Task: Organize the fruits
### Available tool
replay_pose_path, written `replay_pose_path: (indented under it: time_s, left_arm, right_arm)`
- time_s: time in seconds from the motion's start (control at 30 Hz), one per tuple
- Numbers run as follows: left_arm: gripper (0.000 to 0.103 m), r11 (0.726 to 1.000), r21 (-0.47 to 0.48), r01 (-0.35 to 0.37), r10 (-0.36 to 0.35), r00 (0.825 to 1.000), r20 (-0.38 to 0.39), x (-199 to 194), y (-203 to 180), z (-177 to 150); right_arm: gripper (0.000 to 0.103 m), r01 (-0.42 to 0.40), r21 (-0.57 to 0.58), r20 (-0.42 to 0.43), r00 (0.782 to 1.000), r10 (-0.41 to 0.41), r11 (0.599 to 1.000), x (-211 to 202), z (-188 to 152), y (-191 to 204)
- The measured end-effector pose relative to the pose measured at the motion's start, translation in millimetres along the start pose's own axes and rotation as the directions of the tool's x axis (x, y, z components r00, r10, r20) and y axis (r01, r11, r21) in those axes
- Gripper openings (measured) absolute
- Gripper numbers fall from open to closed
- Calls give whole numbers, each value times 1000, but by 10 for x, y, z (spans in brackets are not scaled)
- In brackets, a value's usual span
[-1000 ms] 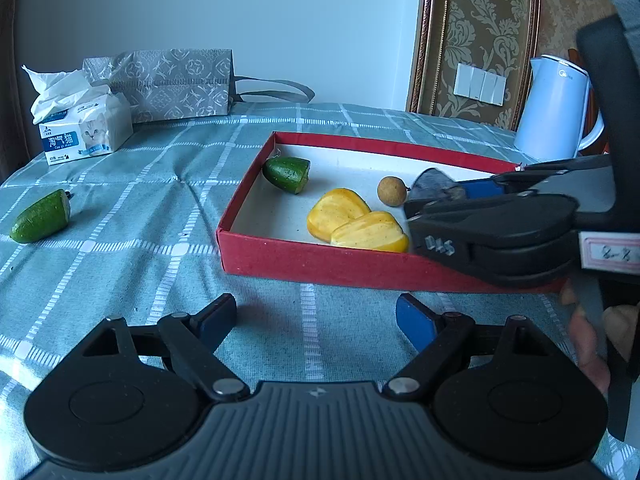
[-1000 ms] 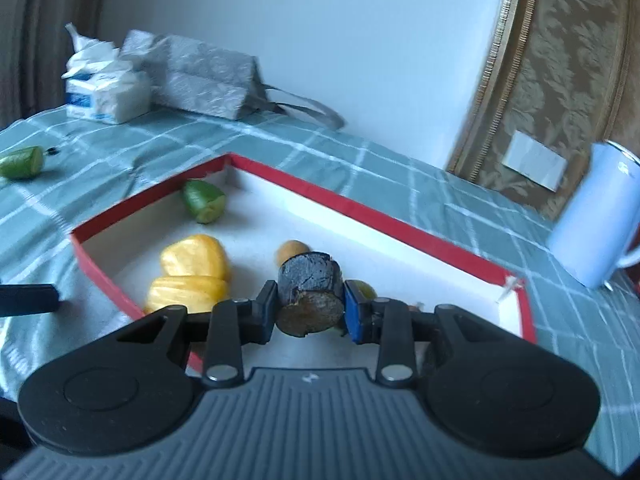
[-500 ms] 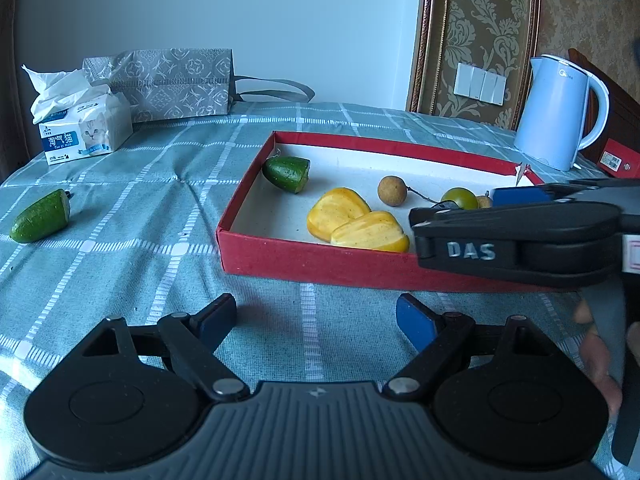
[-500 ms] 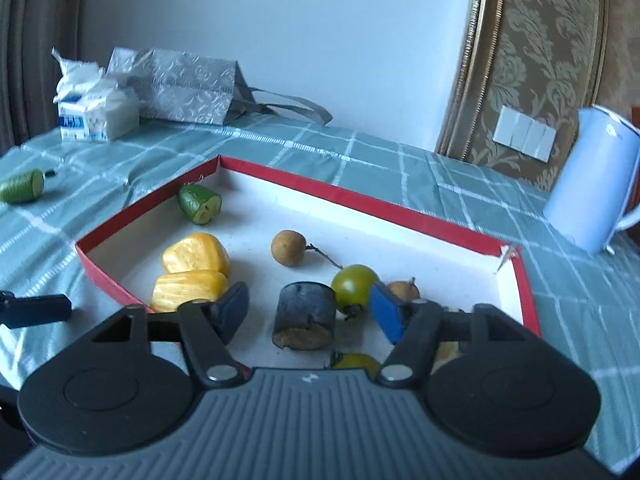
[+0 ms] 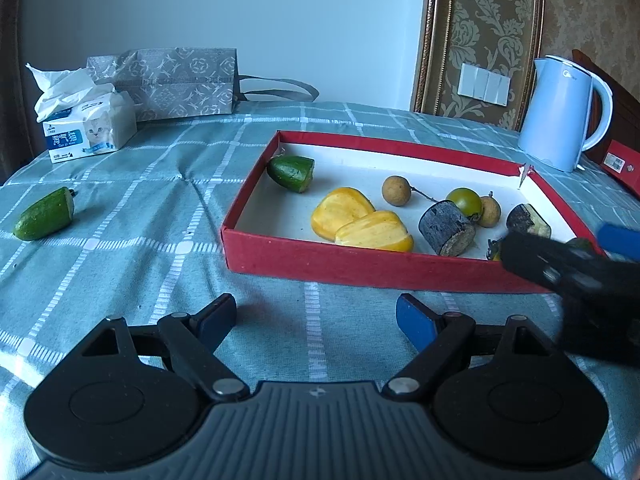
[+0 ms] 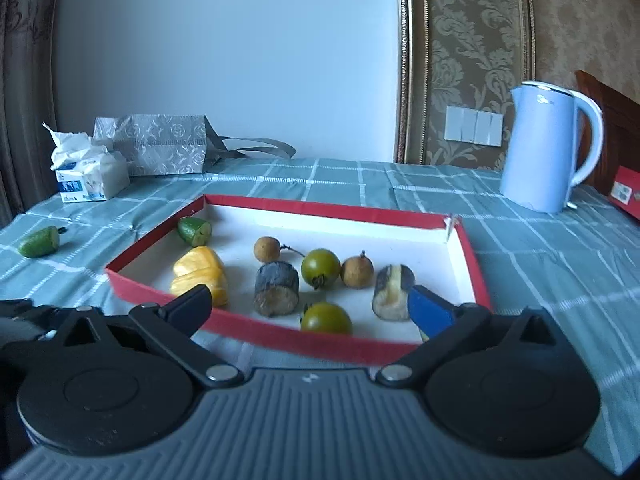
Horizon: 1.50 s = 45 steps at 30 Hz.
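Note:
A red tray (image 5: 320, 268) with a white floor holds a green cucumber piece (image 5: 291, 173), two yellow fruit pieces (image 5: 340, 212), longans, green tomatoes and two dark stalk pieces. The nearer dark piece (image 6: 277, 288) lies free on the tray floor. My right gripper (image 6: 312, 304) hangs over the tray's near rim (image 6: 280, 336), its jaws opening with nothing between them. In the left wrist view it shows blurred as the right gripper (image 5: 560, 242). My left gripper (image 5: 316, 312) stands open and empty over the cloth before the tray. Another cucumber piece (image 5: 44, 214) lies on the cloth at far left.
A tissue pack (image 5: 86, 132) and a grey gift bag (image 5: 176, 80) sit at the back left. A pale blue kettle (image 6: 548, 148) stands at the back right, with a red box (image 6: 626, 196) beside it. A checked teal cloth (image 5: 140, 240) covers the table.
My right gripper opened and let go of the dark stalk piece, which now rests in the tray. It then drew back toward the tray's near right corner. The left gripper stayed put.

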State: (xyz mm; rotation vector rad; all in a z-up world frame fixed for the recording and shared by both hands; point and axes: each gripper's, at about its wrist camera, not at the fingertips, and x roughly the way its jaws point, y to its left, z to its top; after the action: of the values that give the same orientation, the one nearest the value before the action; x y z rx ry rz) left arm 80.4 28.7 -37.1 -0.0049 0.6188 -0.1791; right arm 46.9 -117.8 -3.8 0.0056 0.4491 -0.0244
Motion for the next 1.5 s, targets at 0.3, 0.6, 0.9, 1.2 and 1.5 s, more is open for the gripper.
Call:
replay_pose_path:
  time_s: [0.3,0.6,0.9,1.2,1.5]
  left_arm:
    - [88,997,-59,-58,59,998,14,-132,108,-38]
    - [88,993,-53,-107,111,990,83,-507,-12,-146]
    - [89,991,8,-136,134,987,91,-700,-265,-105]
    - [92,993,26,-114,112,991,69,-733,-364,-38]
    - [99,997,8,-79,78,992,95,-788,-405,-6]
  right_arm:
    - [103,26,84,-62,998,-21,996,-163,-166,-172]
    - [103,110,151,-93,991,-96,982,-229,-265,-310]
    - [103,176,152,-116,980,-159,973,-234,-338,-311]
    - [103,223,132,-126,970,-207,966,-172,-331,-275]
    - [103,230,134,-139,967,-212,964,-137,-327,-257]
